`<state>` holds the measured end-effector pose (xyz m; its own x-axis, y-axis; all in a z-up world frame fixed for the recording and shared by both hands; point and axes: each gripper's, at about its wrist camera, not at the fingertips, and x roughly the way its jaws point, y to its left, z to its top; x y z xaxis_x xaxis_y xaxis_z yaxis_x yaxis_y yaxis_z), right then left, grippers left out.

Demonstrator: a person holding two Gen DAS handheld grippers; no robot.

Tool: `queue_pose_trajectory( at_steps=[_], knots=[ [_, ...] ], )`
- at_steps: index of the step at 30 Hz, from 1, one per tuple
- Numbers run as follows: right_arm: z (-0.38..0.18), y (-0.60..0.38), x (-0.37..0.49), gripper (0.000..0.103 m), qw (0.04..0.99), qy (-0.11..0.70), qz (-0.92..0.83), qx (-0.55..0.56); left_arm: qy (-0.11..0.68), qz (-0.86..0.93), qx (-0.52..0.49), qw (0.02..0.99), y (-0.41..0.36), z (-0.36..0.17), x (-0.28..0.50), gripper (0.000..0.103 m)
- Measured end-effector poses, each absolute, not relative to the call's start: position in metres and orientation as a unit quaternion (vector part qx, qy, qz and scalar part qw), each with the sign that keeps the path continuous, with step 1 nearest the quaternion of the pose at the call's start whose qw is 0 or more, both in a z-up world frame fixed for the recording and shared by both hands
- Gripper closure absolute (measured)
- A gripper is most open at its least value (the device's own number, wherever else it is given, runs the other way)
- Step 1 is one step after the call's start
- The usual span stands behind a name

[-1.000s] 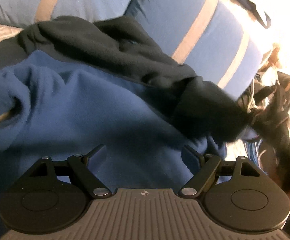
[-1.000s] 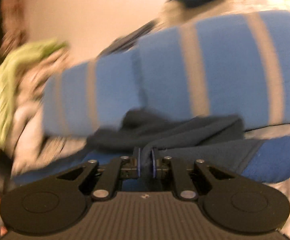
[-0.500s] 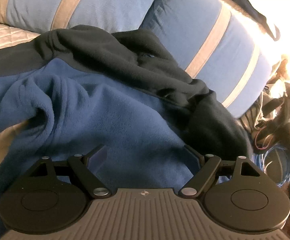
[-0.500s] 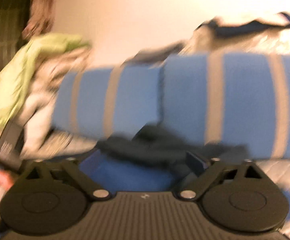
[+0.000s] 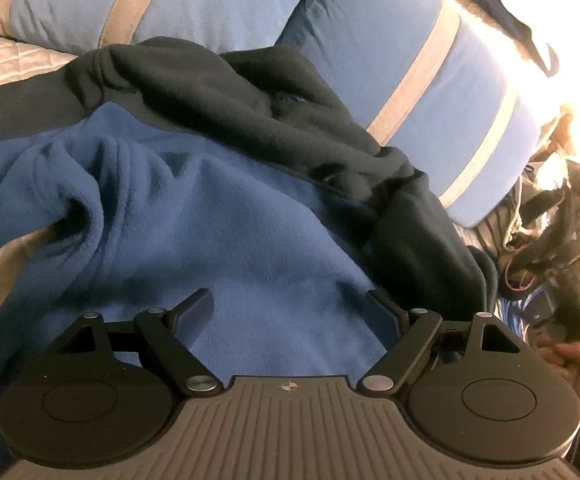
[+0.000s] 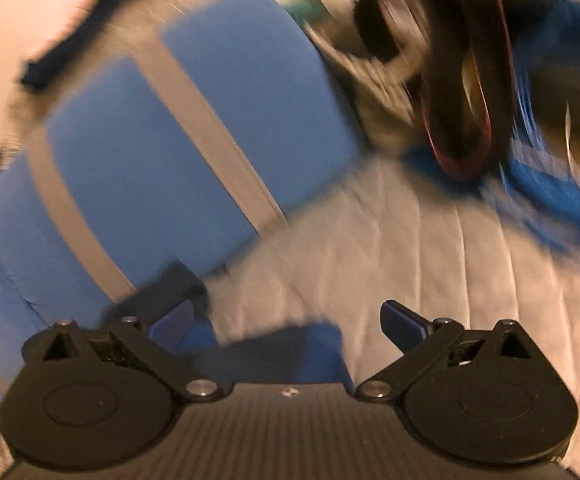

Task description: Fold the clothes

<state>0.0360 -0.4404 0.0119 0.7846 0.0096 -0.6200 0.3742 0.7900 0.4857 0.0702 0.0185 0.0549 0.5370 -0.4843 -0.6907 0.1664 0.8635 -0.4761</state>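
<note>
While both tongs stand apart, a blue-and-navy fleece jacket point(image 5: 226, 216) sprawls unfolded.
It lies under the left gripper point(image 5: 290, 304); only its cuff sits beneath the right gripper point(image 6: 290, 320).

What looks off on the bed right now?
The blue fleece lies rumpled, not flat: a deep crease on the left, its dark upper part bunched against the striped pillows. Cables are tangled at the right edge.
</note>
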Motion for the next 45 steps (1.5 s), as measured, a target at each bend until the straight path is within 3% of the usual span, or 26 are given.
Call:
queue_pose_trajectory(
  at_steps=[5,6,7,8,9,13,18,21,32,35,37,38,40,45],
  knots=[
    [-0.025,-0.451,0.053,0.005,0.831,0.392,-0.1,0.382,0.444,-0.193,-0.171,0.858,0.014,0.052,0.068,0.021],
    [-0.034,-0.452,0.055,0.023,0.814,0.407,-0.093,0.404,0.445,-0.192,-0.168,0.858,0.014,0.05,0.068,0.021],
    [-0.045,-0.451,0.054,0.06,0.792,0.424,-0.079,0.433,0.446,-0.191,-0.165,0.859,0.014,0.049,0.068,0.021],
    [-0.052,-0.449,0.054,0.075,0.775,0.434,-0.062,0.456,0.446,-0.189,-0.163,0.859,0.014,0.049,0.069,0.021],
    [-0.054,-0.445,0.052,0.081,0.769,0.438,-0.051,0.464,0.446,-0.186,-0.161,0.86,0.015,0.049,0.069,0.021],
    [-0.024,-0.413,0.034,0.086,0.818,0.397,0.022,0.416,0.434,-0.175,-0.176,0.866,0.022,0.055,0.072,0.021],
    [0.042,-0.342,-0.012,0.087,0.931,0.254,0.153,0.214,0.41,-0.168,-0.197,0.875,0.031,0.067,0.074,0.021],
    [0.057,-0.309,-0.042,0.087,0.933,0.209,0.245,0.161,0.394,-0.165,-0.205,0.881,0.037,0.072,0.074,0.021],
    [0.021,-0.204,-0.107,0.087,0.887,0.229,0.387,-0.103,0.366,-0.174,-0.272,0.873,0.06,0.085,0.077,0.021],
    [0.011,-0.19,-0.12,0.073,0.874,0.239,0.394,-0.156,0.373,-0.177,-0.266,0.871,0.059,0.084,0.076,0.021],
    [0.006,-0.186,-0.125,0.052,0.867,0.243,0.396,-0.178,0.378,-0.182,-0.263,0.869,0.058,0.084,0.076,0.021],
    [0.005,-0.184,-0.126,0.047,0.865,0.244,0.398,-0.183,0.381,-0.183,-0.261,0.868,0.057,0.084,0.076,0.021],
    [0.005,-0.182,-0.129,0.025,0.861,0.242,0.406,-0.187,0.387,-0.184,-0.252,0.867,0.056,0.083,0.075,0.021],
    [0.005,-0.179,-0.13,0.023,0.856,0.236,0.415,-0.199,0.434,-0.184,-0.244,0.848,0.055,0.08,0.072,0.021]
  ],
)
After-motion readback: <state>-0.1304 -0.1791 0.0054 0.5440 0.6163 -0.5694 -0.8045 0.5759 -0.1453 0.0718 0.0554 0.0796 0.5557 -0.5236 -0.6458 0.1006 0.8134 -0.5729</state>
